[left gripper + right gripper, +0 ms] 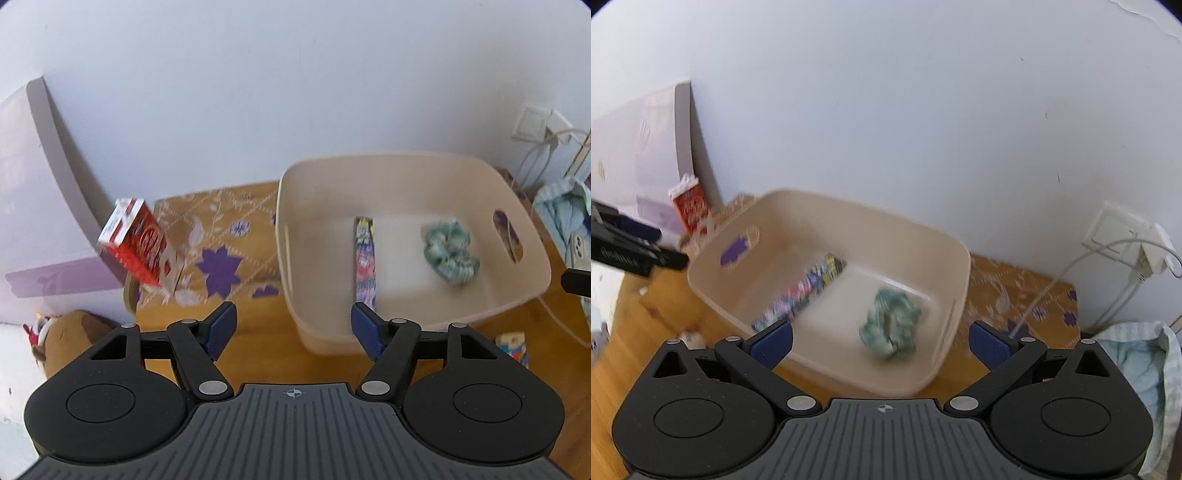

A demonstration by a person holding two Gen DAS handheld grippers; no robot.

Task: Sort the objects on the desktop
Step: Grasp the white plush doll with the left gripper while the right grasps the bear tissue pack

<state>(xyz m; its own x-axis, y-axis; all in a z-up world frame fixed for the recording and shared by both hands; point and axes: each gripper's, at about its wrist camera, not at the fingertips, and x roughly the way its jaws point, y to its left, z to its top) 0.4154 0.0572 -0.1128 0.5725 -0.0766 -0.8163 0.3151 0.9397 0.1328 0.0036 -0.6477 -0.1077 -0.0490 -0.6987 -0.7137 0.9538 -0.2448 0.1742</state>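
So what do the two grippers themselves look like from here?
Both match: the left gripper and right gripper have black linkage arms with silver pivot pins, round black housings, and blue textured pads. A ribbed grey body carries a small crosshair mark. No hands, sleeves or gripper cables show.

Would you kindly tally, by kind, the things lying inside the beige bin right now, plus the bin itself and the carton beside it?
Green scrunchie in the bin: 1
Long colourful printed packet in the bin: 1
Beige bin: 1
Red and white carton outside the bin: 1
Total: 4
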